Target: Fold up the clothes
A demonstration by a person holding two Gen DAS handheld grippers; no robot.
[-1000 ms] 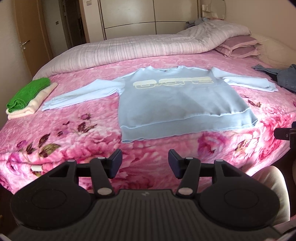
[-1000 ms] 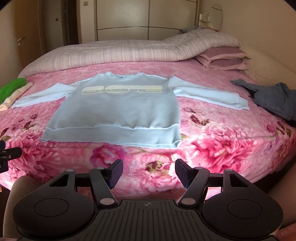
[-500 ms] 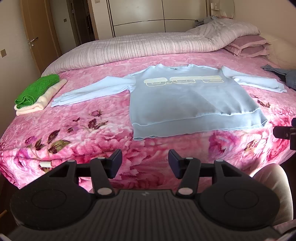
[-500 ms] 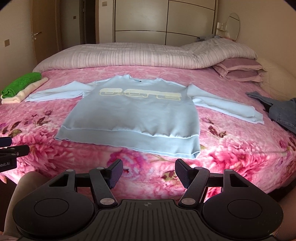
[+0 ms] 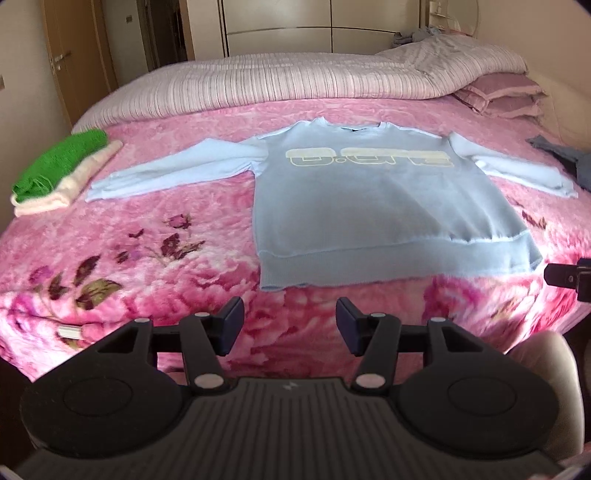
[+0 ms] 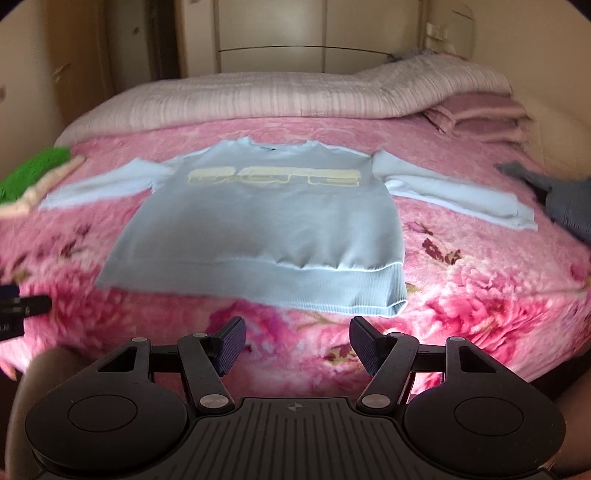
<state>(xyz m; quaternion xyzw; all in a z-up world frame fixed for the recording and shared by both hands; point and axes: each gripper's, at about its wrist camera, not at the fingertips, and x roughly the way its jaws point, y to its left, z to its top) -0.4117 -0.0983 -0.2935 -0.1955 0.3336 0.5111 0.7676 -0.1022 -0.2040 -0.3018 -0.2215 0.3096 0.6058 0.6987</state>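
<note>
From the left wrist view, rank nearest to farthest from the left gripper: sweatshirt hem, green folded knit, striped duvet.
From the left gripper:
1. Sweatshirt hem, just ahead, slightly right.
2. Green folded knit, far left, on a cream folded piece.
3. Striped duvet, across the back of the bed.

I see a pink floral blanket (image 5: 147, 236) covering the bed, a striped duvet (image 5: 295, 86) bunched along its far side, mauve pillows (image 5: 498, 94) far right, and wardrobe doors (image 5: 280, 26) behind.
</note>
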